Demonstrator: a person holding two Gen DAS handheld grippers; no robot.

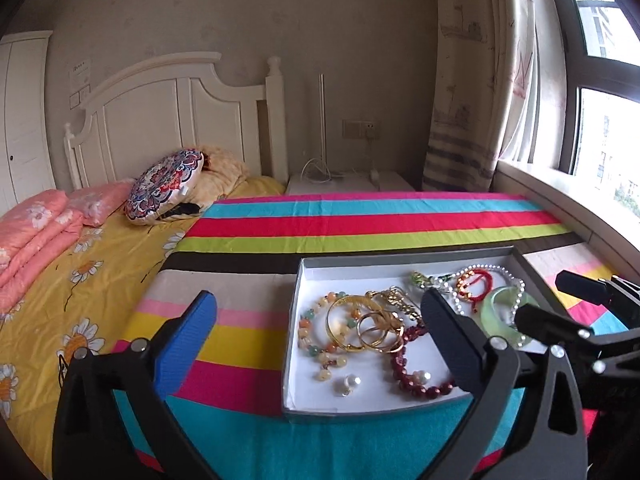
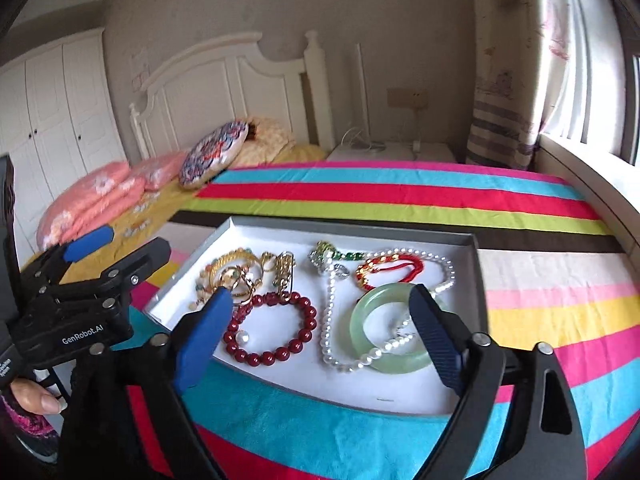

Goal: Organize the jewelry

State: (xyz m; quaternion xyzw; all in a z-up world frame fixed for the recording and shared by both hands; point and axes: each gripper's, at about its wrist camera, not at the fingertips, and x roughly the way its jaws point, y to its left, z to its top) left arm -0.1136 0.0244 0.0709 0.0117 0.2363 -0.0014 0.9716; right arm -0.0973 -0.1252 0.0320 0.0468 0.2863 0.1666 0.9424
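In front of both jaws: a tray (image 2: 478, 280) of jewelry on a striped cloth (image 1: 360, 216).
L gripper (image 1: 320, 336) & R gripper (image 2: 324, 320) jaws wide, w/ nothing held. Red bead bracelet (image 2: 276, 328), pearl string (image 2: 332, 312) & green bangle (image 2: 360, 320) sit between R jaws; gold bangles (image 1: 360, 328) between L jaws.

Bed (image 1: 48, 292): covered by a yellow daisy sheet (image 1: 92, 248). Laid over its window side, a striped cloth (image 1: 360, 220) in pink, blue, red, green and black bands. On the cloth, a shallow grey box (image 1: 294, 312), white inside, is set flat. At the headboard end, folded pink bedding (image 1: 36, 236), a round patterned cushion (image 1: 164, 184) and a yellow blanket (image 1: 226, 174) are placed together.
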